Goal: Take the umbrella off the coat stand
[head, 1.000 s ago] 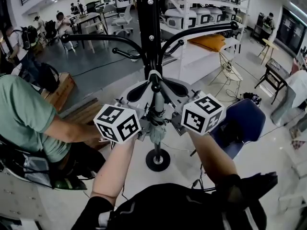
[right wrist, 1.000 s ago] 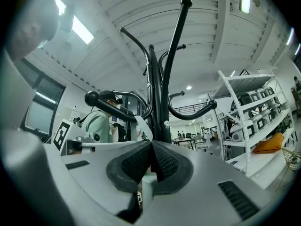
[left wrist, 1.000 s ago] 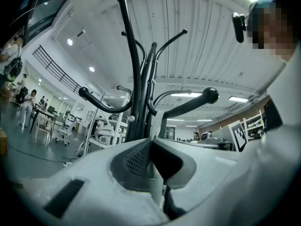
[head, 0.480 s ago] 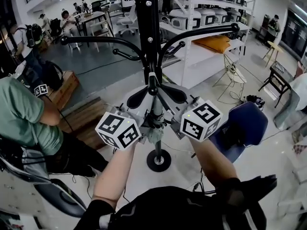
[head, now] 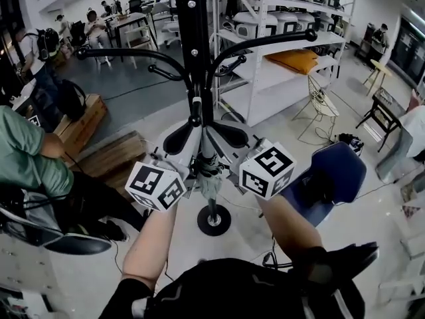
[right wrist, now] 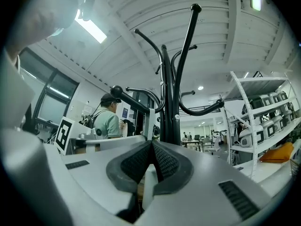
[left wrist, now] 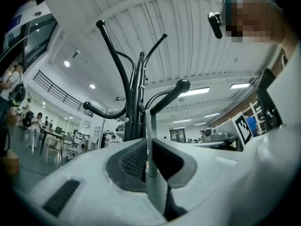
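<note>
Stand: black coat stand (head: 194,38), frame centre, round base low centre.
Umbrella: grey, folded (head: 207,178), upright against the pole, centre frame, between both tools.
Left gripper (head: 180,137): jaws clamped on the umbrella's thin shaft, just left of the pole.
Right gripper (head: 228,133): likewise clenched on the umbrella, just right of the pole.
Bystander: person in green shirt (head: 26,158), left edge.

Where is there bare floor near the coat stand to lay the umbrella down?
Widest bare floor lies right of the blue chair; a smaller patch lies before the white shelves. Left of the stand's base is crowded: wooden pallet, a seated person.
</note>
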A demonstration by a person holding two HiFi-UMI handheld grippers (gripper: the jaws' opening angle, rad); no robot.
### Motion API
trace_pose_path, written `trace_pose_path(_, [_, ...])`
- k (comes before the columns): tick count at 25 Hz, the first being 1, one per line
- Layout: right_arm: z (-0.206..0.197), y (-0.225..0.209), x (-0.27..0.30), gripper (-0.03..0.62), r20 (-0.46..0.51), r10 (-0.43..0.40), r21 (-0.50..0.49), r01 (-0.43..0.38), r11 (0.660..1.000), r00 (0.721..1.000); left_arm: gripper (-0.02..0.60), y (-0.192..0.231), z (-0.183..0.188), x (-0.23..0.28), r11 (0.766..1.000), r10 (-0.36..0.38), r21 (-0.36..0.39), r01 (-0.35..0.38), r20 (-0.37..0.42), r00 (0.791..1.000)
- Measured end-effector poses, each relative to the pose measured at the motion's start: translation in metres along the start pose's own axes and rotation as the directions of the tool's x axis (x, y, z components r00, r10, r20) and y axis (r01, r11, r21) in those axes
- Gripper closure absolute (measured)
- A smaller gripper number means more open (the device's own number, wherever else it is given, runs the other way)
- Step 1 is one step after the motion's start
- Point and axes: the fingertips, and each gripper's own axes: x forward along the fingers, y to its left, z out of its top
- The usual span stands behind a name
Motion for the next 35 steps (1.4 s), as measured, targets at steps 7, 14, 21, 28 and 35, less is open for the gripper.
trace_pose_path(7, [-0.006, -0.001, -0.023, 0.585, -0.004, -0.002, 0.012, 0.002, 1.0, 1.0, 0.558, -0.01, -0.013, -0.007, 0.999, 0.035, 0.02, -0.034, -0.045, 0.998])
trace_pose_path(14, [-0.007, 0.01, -0.052, 0.586, -0.013, 0.022, 0.028, -0.021, 0.999, 1.0, 0.558, -0.024, -0.009, -0.026, 0.994, 0.109, -0.02, -0.109, -0.039, 0.993])
trace_pose_path(21, [-0.003, 0.026, -0.088, 0.586, -0.009, 0.053, 0.024, -0.053, 0.998, 0.999, 0.56, -0.058, -0.016, -0.052, 0.988, 0.149, -0.021, -0.151, -0.08, 0.986])
trace_pose_path(28, [-0.011, 0.038, -0.131, 0.586, -0.022, 0.074, -0.043, -0.074, 0.996, 0.997, 0.569, -0.105, -0.031, -0.068, 0.983, 0.179, -0.023, -0.182, -0.108, 0.978])
trace_pose_path(35, [-0.028, 0.047, -0.163, 0.586, -0.062, 0.101, -0.001, -0.101, 0.995, 0.993, 0.569, -0.144, -0.044, -0.094, 0.969, 0.226, -0.069, -0.237, -0.141, 0.964])
